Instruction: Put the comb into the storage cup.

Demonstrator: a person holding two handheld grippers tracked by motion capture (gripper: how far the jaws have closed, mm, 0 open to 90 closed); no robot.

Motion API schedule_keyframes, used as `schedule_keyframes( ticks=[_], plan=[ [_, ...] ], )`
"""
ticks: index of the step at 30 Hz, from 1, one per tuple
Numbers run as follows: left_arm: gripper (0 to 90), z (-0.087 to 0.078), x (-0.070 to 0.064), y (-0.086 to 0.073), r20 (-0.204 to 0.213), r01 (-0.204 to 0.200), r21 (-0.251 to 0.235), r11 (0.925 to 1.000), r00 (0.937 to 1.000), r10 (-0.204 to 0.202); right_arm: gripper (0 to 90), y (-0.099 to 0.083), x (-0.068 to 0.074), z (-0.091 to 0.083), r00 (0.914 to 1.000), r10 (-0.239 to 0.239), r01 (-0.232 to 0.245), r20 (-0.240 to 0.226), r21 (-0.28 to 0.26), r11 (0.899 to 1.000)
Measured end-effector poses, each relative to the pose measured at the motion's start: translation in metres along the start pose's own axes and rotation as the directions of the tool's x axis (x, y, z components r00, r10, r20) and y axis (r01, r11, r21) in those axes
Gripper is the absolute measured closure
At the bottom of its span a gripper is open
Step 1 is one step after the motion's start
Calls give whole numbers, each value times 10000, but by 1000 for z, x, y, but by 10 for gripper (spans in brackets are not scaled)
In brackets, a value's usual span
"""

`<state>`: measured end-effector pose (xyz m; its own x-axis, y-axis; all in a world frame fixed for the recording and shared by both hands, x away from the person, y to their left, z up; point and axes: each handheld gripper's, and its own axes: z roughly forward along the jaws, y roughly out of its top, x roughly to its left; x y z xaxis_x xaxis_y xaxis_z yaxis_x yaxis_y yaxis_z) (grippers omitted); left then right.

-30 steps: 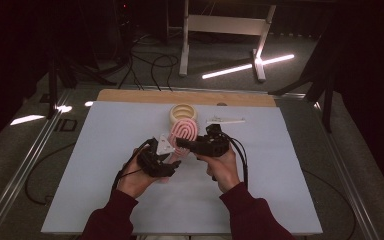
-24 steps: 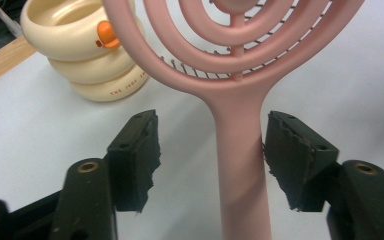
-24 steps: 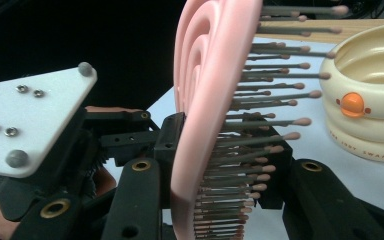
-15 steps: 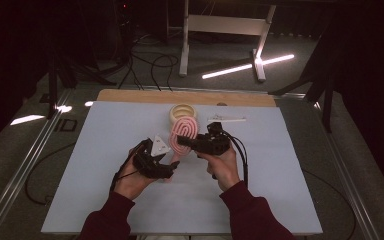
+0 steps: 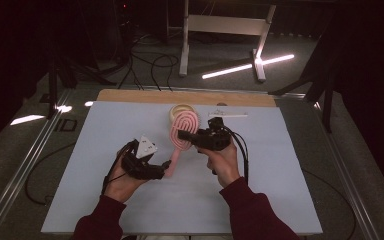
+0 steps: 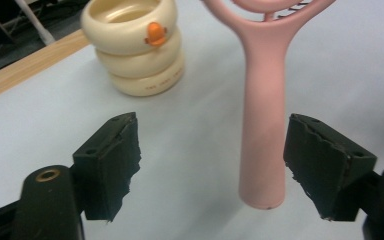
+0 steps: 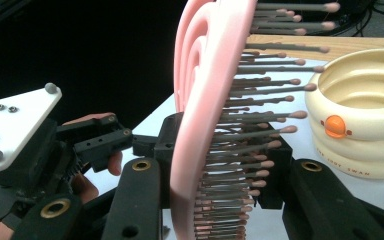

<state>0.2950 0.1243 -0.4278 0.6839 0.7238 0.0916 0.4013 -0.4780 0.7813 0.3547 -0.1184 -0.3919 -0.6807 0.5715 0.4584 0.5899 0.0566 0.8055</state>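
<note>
Table [image 5: 100, 200] covered in a pale sheet fills the high view, with both forearms in dark red sleeves coming in from below. Toward the left, the left hand [image 5: 122, 182] holds the left gripper [image 5: 166, 164], its white three-cornered plate [image 5: 146, 146] on top. In the left gripper view its jaws stand wide apart, with the brush [image 6: 264, 115] handle rising between them, nearer the right jaw and touching neither; the handle's end hangs just above the sheet. Behind and left of the handle there, a cream ringed pot [image 6: 136, 45] with a small orange knob stands on the sheet near the wooden edge [image 6: 20, 70].

Further right in the high view, the pink brush [image 5: 182, 132] slants up from the left gripper to the right gripper [image 5: 181, 134], held by the right hand [image 5: 222, 162]. In the right gripper view the jaws are clamped on the brush [image 7: 205, 125] head, one on the pink back and one among the bristles. The pot [image 7: 365, 110] stands just beyond it, at the right.
</note>
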Motion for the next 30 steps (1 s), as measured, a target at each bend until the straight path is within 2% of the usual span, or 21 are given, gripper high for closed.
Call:
schedule_keyframes(
  ticks=[8, 16, 23, 30],
  plan=[
    [156, -9, 9, -9, -429, 388, -351, 9986, 9983, -403, 637, 5, -1, 2, 10000, 26, -26, 20, -36, 10000],
    [123, -21, 20, -21, -988, 851, -756, 9935, 9908, -924, 637, 8, -6, 1, 9997, 239, -239, -21, -118, 9996],
    [59, -28, 28, -34, -1161, 1182, -918, 9887, 9849, -1285, 637, 10, -8, 0, 9995, 308, -307, 11, -232, 9993],
    [8, -34, 33, -50, -1316, 1405, -974, 9853, 9795, -1527, 637, 16, -6, 0, 9998, 134, -131, 113, -233, 9996]
  ],
)
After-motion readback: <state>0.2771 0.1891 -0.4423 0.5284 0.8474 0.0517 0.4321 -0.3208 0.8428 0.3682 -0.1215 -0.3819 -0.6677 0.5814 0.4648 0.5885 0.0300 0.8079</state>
